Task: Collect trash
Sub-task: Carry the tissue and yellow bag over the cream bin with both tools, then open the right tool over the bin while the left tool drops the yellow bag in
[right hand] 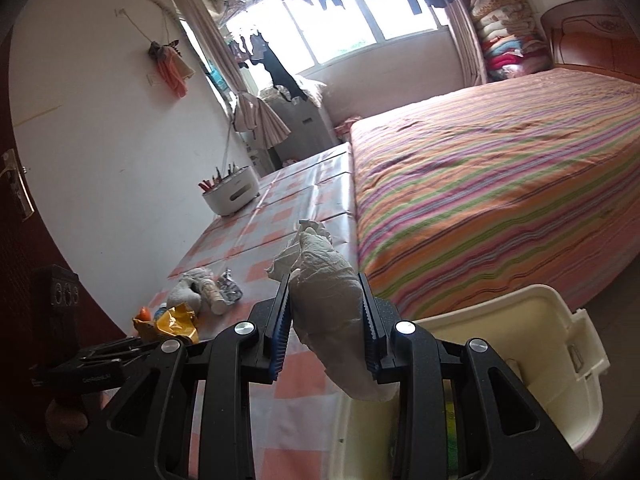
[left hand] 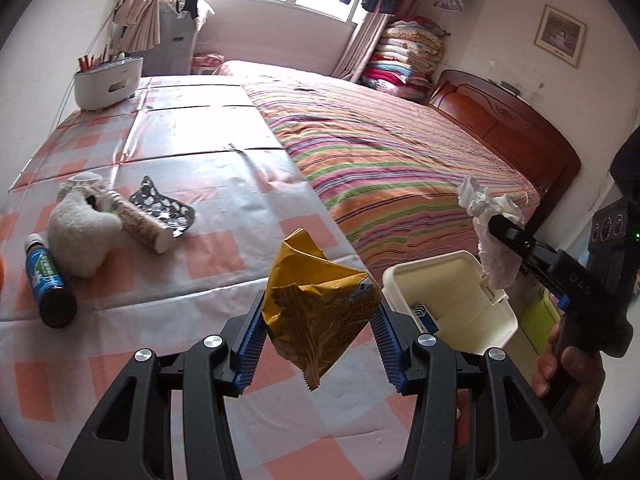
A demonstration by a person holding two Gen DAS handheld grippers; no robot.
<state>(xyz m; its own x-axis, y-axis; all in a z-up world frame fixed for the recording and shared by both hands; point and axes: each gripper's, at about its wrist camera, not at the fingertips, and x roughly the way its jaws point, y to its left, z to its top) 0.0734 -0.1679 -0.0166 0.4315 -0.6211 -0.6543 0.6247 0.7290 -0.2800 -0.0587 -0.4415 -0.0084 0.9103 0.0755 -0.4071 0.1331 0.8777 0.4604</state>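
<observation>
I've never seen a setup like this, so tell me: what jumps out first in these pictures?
Two black clamps each hold rubbish in mid-air: the left gripper pinches a crumpled yellow cracker wrapper, the right gripper a wad of white tissue. Just beyond them an open cream bin stands at the checkered table's edge, with the striped bed behind.
</observation>
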